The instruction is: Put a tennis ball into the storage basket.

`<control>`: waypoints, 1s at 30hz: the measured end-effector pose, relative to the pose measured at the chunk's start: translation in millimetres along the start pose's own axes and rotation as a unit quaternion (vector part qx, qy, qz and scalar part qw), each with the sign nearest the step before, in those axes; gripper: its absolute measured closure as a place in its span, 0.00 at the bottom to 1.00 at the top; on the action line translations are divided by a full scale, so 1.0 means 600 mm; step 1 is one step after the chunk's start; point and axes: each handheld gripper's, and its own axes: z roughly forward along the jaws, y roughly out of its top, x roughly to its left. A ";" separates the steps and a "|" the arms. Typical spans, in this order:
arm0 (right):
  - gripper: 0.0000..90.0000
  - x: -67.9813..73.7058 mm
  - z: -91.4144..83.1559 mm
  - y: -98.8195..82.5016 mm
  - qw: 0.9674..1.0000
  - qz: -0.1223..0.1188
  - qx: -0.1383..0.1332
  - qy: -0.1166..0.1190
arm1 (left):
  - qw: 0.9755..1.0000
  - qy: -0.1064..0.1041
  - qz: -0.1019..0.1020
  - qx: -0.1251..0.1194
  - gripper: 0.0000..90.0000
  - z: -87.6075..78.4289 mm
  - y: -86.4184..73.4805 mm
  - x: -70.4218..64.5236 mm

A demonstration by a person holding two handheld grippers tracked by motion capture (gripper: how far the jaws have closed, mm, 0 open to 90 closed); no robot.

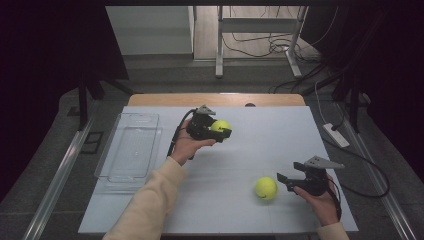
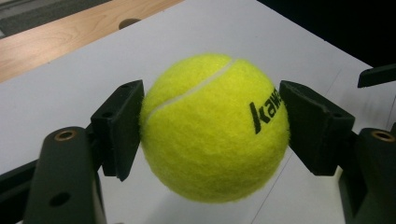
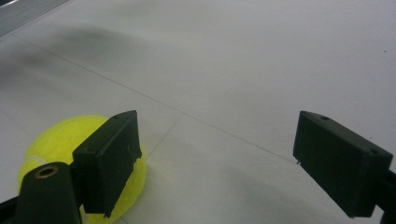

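A yellow tennis ball (image 1: 220, 126) (image 2: 215, 128) hangs above the white table top (image 1: 260, 135), clamped between the black pads of my left gripper (image 1: 220, 131) (image 2: 212, 128), which is shut on it. A second tennis ball (image 1: 266, 188) (image 3: 56, 144) lies on the table at the front right. My right gripper (image 1: 286, 181) (image 3: 217, 163) stands open just to the right of that ball, nothing between its jaws. In the right gripper view the ball lies behind and outside one of the fingers (image 3: 109, 158).
A clear plastic tray (image 1: 131, 150) sits at the table's left side. A wooden strip (image 1: 215, 99) borders the far edge. Beyond the table stand a metal frame (image 1: 260, 35) and loose cables on the floor.
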 end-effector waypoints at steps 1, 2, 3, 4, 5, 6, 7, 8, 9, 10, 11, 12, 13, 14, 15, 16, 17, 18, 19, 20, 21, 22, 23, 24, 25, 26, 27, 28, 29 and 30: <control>0.17 0.000 0.000 0.000 1.000 0.000 0.000 0.000 | 1.000 0.001 0.001 -0.002 0.30 -0.002 0.000 0.000; 0.17 0.000 0.000 0.000 1.000 0.000 -0.001 0.000 | 1.000 0.001 0.001 -0.003 0.30 -0.004 0.000 0.000; 0.17 0.000 0.000 0.000 1.000 0.000 -0.001 0.000 | 1.000 0.001 0.001 -0.003 0.30 -0.004 0.000 0.000; 0.17 0.000 0.000 0.000 1.000 -0.001 -0.001 0.000 | 1.000 0.002 0.001 -0.005 0.30 -0.006 0.001 0.000; 0.17 0.000 0.000 0.000 1.000 -0.001 -0.001 0.000 | 1.000 0.002 0.002 -0.006 0.30 -0.008 0.001 0.000; 0.17 0.000 0.000 0.000 1.000 -0.001 0.000 0.000 | 1.000 0.002 0.002 -0.006 0.30 -0.010 0.001 0.000; 0.17 0.000 0.000 0.000 1.000 -0.001 0.000 0.000 | 1.000 0.003 0.002 -0.007 0.30 -0.011 0.001 0.000; 0.17 0.000 0.000 0.000 1.000 -0.001 0.000 0.000 | 1.000 0.003 0.002 -0.007 0.30 -0.011 0.001 0.000; 0.17 0.000 0.001 0.000 1.000 -0.001 0.000 -0.001 | 1.000 0.004 0.003 -0.008 0.30 -0.012 0.001 0.000; 0.17 0.000 0.001 0.000 1.000 -0.001 0.000 -0.001 | 1.000 0.003 0.003 -0.008 0.30 -0.013 0.001 0.000; 0.17 0.000 0.001 0.000 1.000 -0.001 0.000 -0.001 | 1.000 0.003 0.003 -0.008 0.30 -0.013 0.001 0.001; 0.17 0.000 0.001 0.000 1.000 -0.001 0.000 -0.001 | 1.000 0.003 0.003 -0.009 0.30 -0.015 0.001 0.001; 0.17 0.000 0.001 0.000 1.000 -0.001 0.000 -0.001 | 1.000 0.003 0.003 -0.009 0.30 -0.016 0.001 0.001; 0.17 0.001 0.001 0.000 1.000 -0.001 0.000 -0.001 | 1.000 0.004 0.003 -0.010 0.30 -0.017 0.001 0.001; 0.17 0.001 0.001 0.000 1.000 -0.001 0.000 -0.001 | 1.000 0.004 0.003 -0.011 0.30 -0.018 0.001 0.002; 0.17 0.000 0.001 0.000 1.000 -0.001 0.000 -0.001 | 1.000 0.005 0.003 -0.012 0.30 -0.020 0.001 0.002; 0.17 0.000 0.001 0.000 1.000 -0.001 0.000 -0.001 | 1.000 0.005 0.003 -0.013 0.30 -0.022 0.001 0.002; 0.17 0.000 0.001 0.000 1.000 -0.001 0.000 -0.001 | 1.000 0.005 0.003 -0.014 0.30 -0.023 0.001 0.003; 0.17 0.000 0.001 0.000 1.000 -0.001 0.001 -0.001 | 1.000 0.005 0.003 -0.015 0.30 -0.024 0.001 0.003; 0.17 0.000 0.001 0.000 1.000 -0.001 0.001 -0.001 | 1.000 0.006 0.002 -0.016 0.30 -0.026 0.001 0.003; 0.17 0.000 0.001 0.000 1.000 -0.001 0.001 -0.001 | 1.000 0.007 0.002 -0.017 0.30 -0.027 0.001 0.004; 0.17 0.001 0.001 0.000 1.000 -0.001 0.001 -0.001 | 1.000 0.007 0.002 -0.017 0.30 -0.029 0.001 0.005; 0.17 0.001 0.001 0.000 1.000 -0.001 0.001 -0.001 | 1.000 0.007 0.002 -0.017 0.30 -0.029 0.001 0.005; 0.17 0.001 0.001 0.000 1.000 -0.001 0.001 -0.001 | 1.000 0.007 0.001 -0.019 0.30 -0.031 0.001 0.006; 0.17 0.001 0.001 0.000 1.000 -0.001 0.001 -0.001 | 1.000 0.004 -0.002 -0.020 0.30 -0.033 0.001 0.006; 0.17 0.001 0.001 0.000 1.000 -0.001 0.001 -0.001 | 1.000 -0.001 -0.004 -0.022 0.30 -0.034 0.001 0.006; 0.17 0.001 0.001 0.000 1.000 -0.001 0.001 -0.001 | 1.000 -0.004 -0.006 -0.024 0.30 -0.036 0.001 0.006; 0.17 0.001 0.001 0.000 1.000 -0.001 0.001 -0.001 | 1.000 -0.002 -0.004 -0.025 0.30 -0.038 0.001 0.006; 0.17 0.001 0.001 0.000 1.000 -0.001 0.001 -0.002 | 1.000 0.000 -0.004 -0.026 0.30 -0.040 0.001 0.005; 0.17 0.001 0.001 0.000 1.000 -0.001 0.001 -0.001 | 1.000 0.000 -0.003 -0.026 0.30 -0.042 0.002 0.006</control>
